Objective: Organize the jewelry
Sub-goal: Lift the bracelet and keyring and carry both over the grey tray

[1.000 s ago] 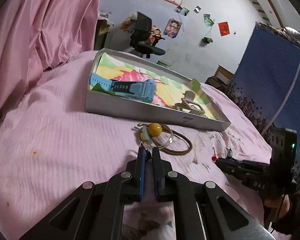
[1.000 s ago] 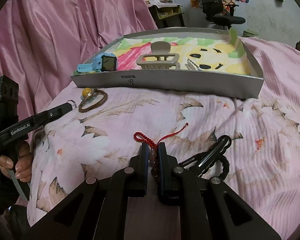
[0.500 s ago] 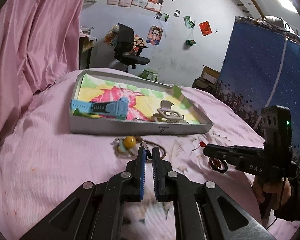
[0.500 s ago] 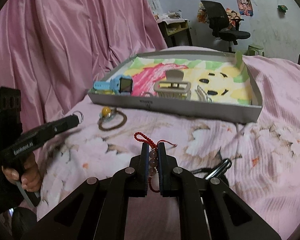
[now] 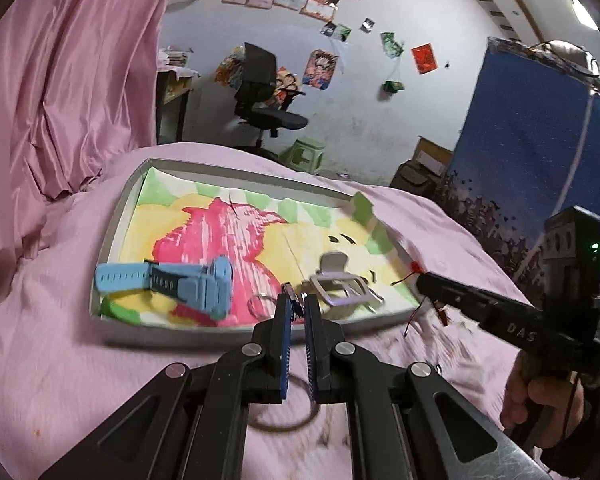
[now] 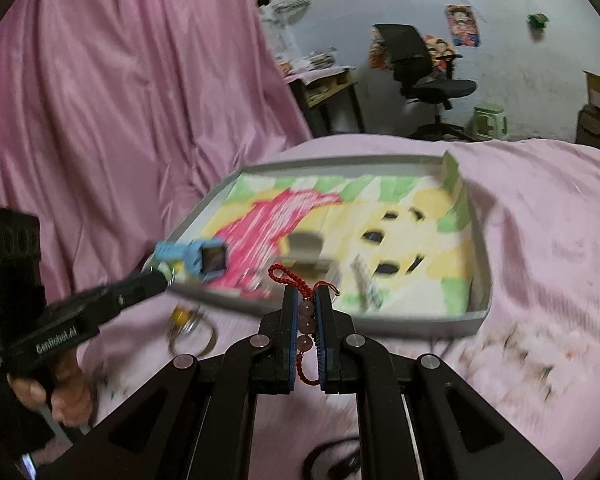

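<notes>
A grey tray (image 5: 118, 216) with a colourful lining lies on the pink bed; it also shows in the right wrist view (image 6: 480, 312). In it are a blue watch (image 5: 172, 282), a grey hair claw clip (image 5: 340, 284) and a small ring (image 5: 258, 304). My left gripper (image 5: 295, 306) is shut on a small metal clasp with a ring, held over the tray's near edge. My right gripper (image 6: 307, 300) is shut on a pink-bead bracelet with red cord (image 6: 305, 312), held above the tray's near edge. A brown hair tie with a yellow bead (image 6: 188, 326) lies on the bed.
Pink curtain (image 6: 120, 100) hangs to the left. A black office chair (image 5: 260, 92) and green stool (image 5: 306, 152) stand beyond the bed. A blue panel (image 5: 540, 152) stands to the right. A black hair clip (image 6: 332, 456) lies on the bed below my right gripper.
Both grippers lifted their items off the bed and moved forward to the tray's near edge. The hair tie stayed on the bed.
</notes>
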